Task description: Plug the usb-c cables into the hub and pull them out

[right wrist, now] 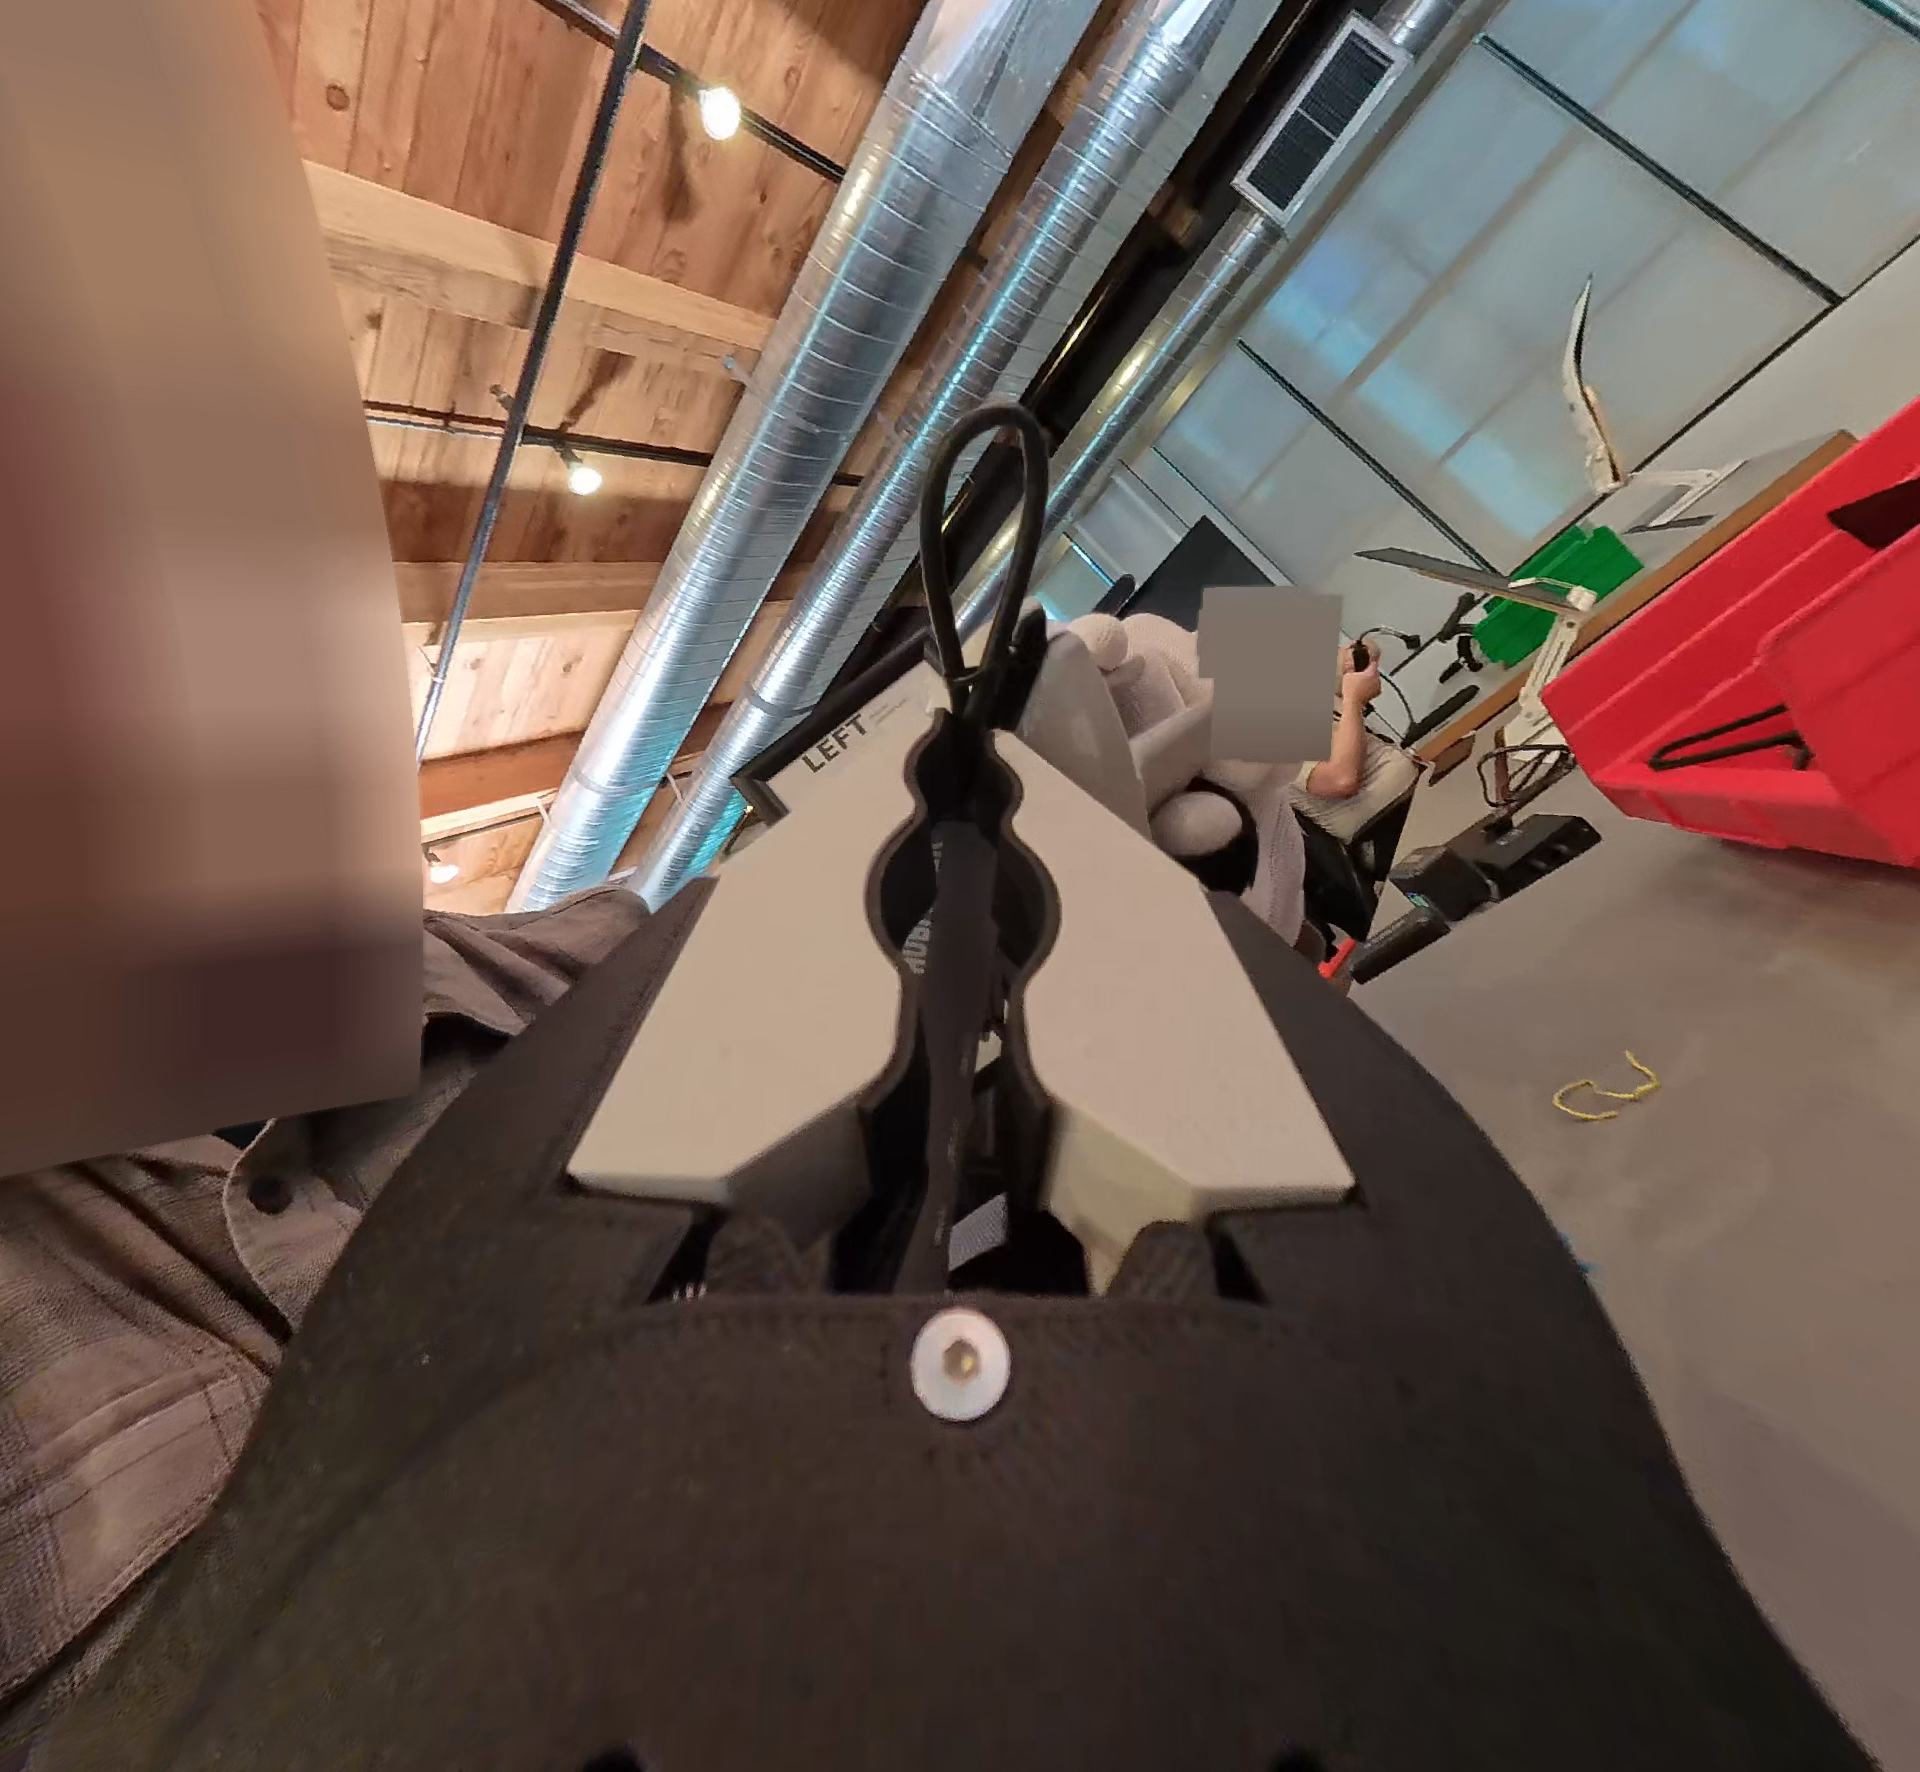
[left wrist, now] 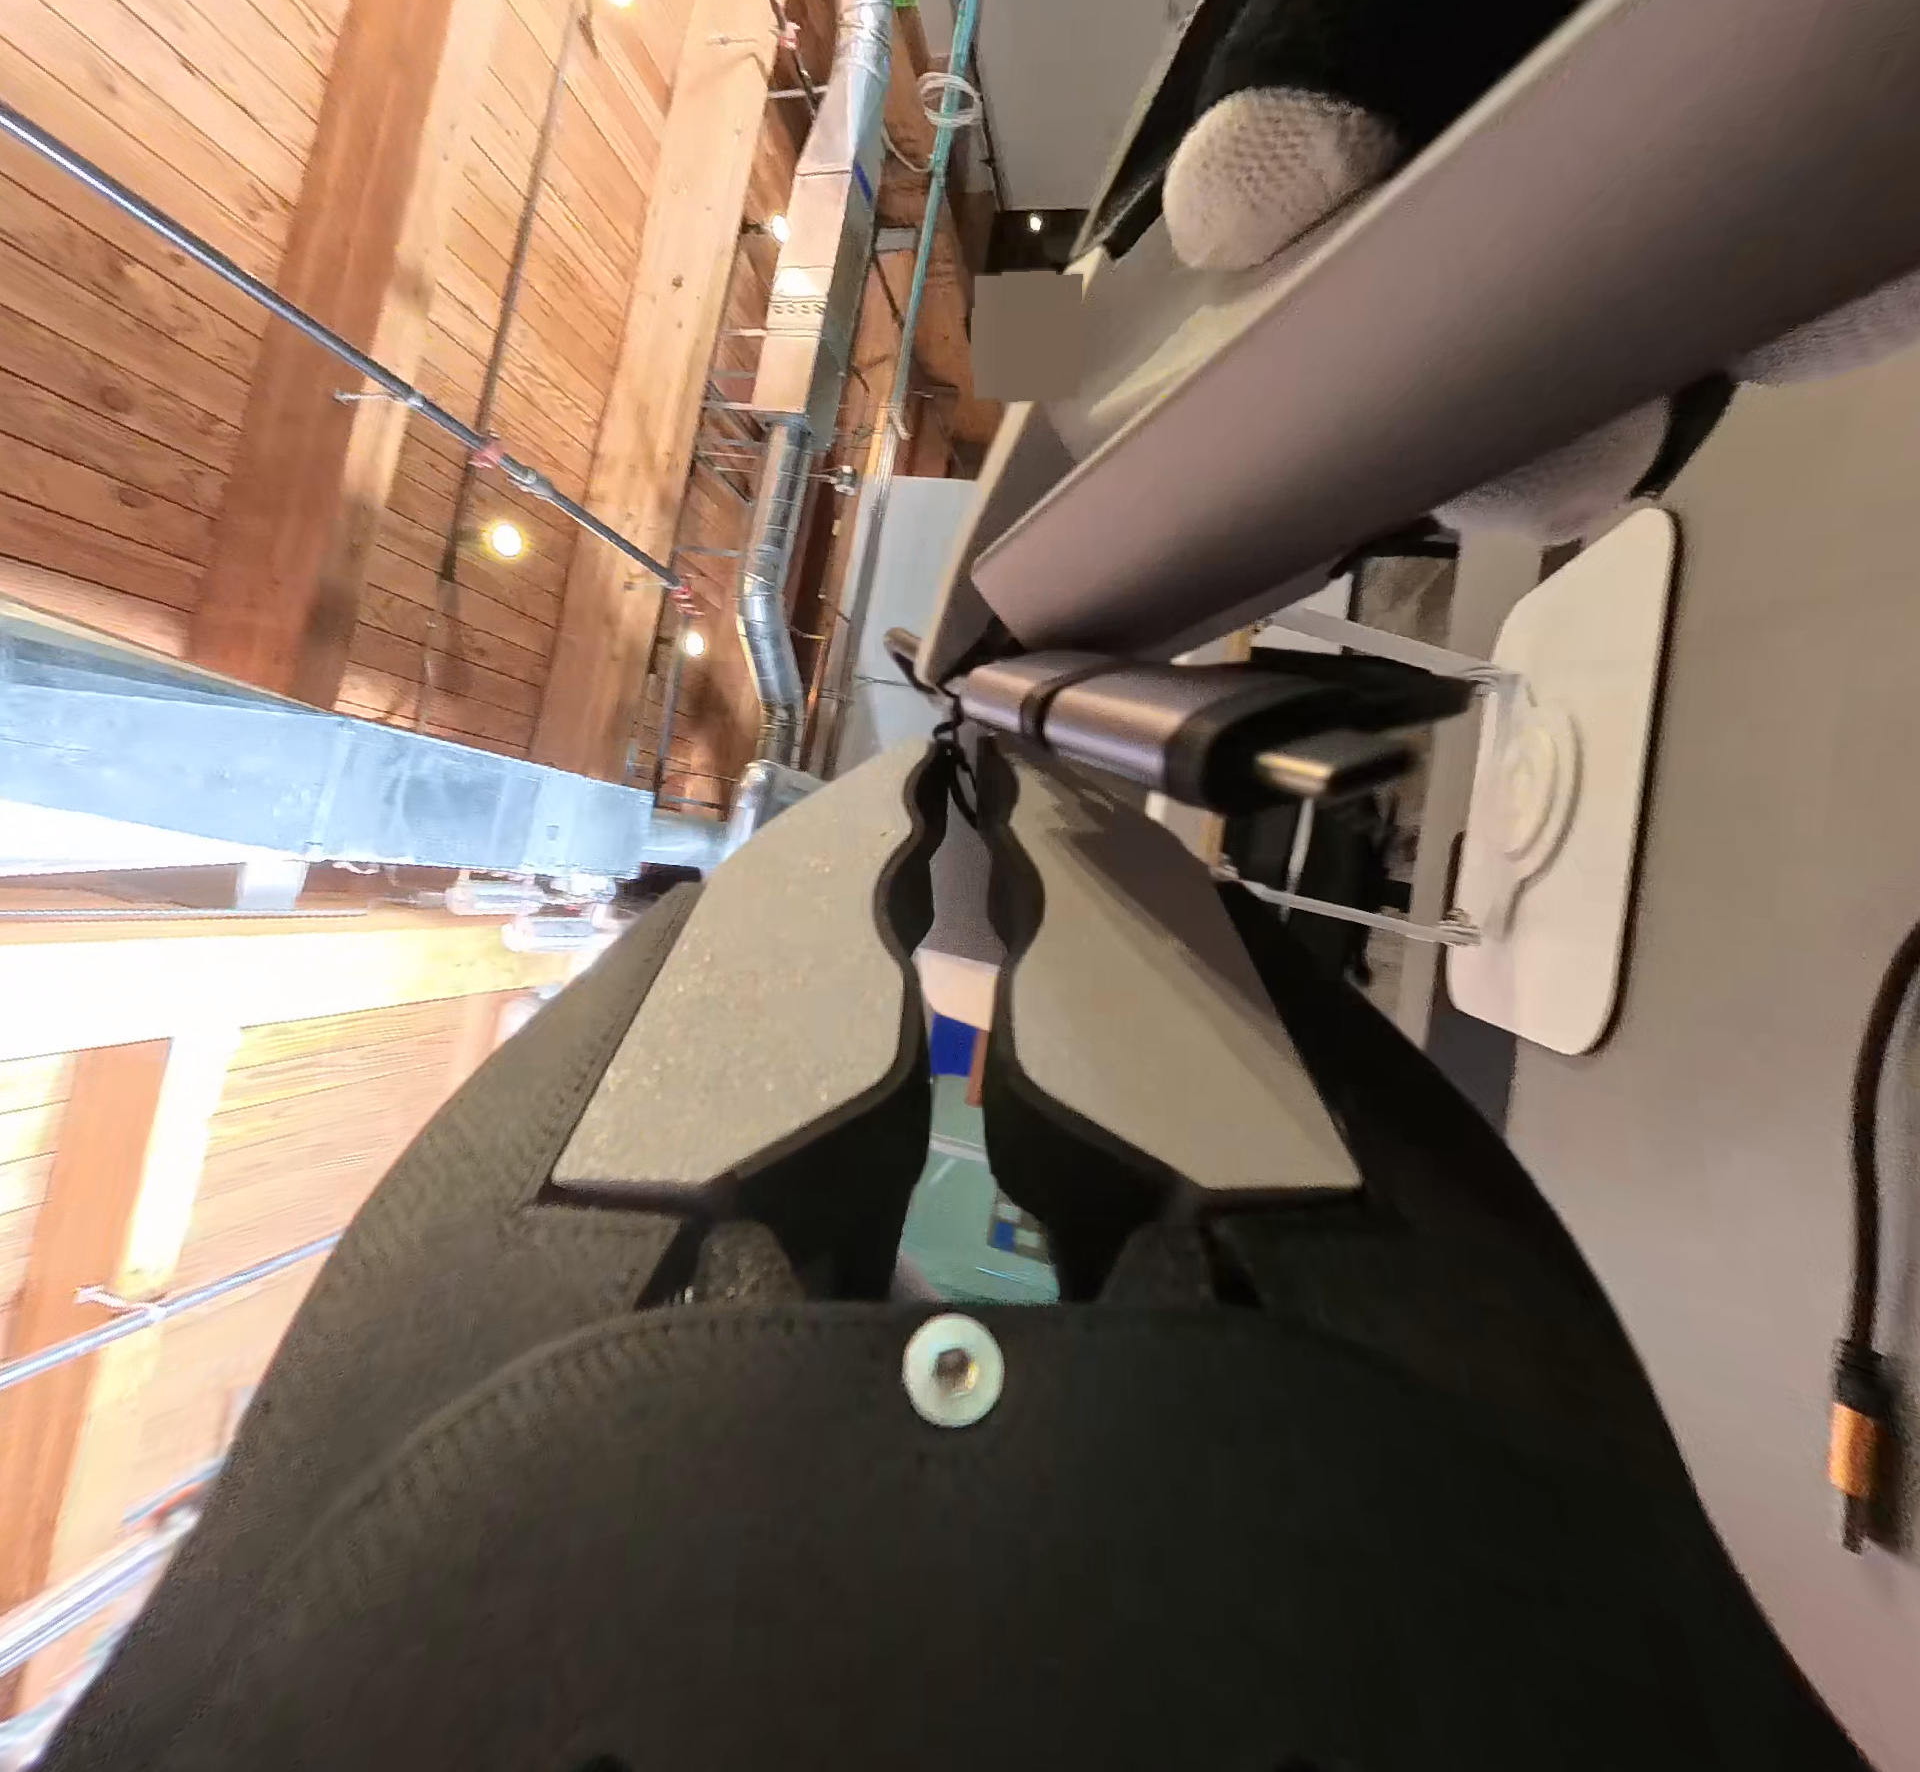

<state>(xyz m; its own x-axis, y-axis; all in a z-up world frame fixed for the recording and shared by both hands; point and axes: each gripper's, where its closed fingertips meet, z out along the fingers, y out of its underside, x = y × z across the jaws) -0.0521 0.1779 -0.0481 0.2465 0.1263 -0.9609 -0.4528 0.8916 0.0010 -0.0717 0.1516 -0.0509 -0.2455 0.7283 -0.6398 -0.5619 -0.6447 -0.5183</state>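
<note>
USB-C hub [left wrist: 1122,720], a slim grey bar with a black end, was held off the grey table [left wrist: 1766,1047] between the fingers of the right gripper [right wrist: 961,740], which were clamped on it along its length. In the left wrist view the hub lay just beyond the tips of the left gripper [left wrist: 961,766], whose fingers stood a narrow gap apart with a thin black cord [left wrist: 951,787] between the tips; whether they pinched it could not be told. In the right wrist view the hub's short black cable [right wrist: 982,538] rose in a loop past the fingertips. A loose black cable with a copper-coloured plug [left wrist: 1870,1452] lay on the table, well apart from the hub, near a white mount plate [left wrist: 1558,787]. A gloved hand [left wrist: 1278,174] gripped the right tool. Red bins [right wrist: 1766,683] sat farther off.
</note>
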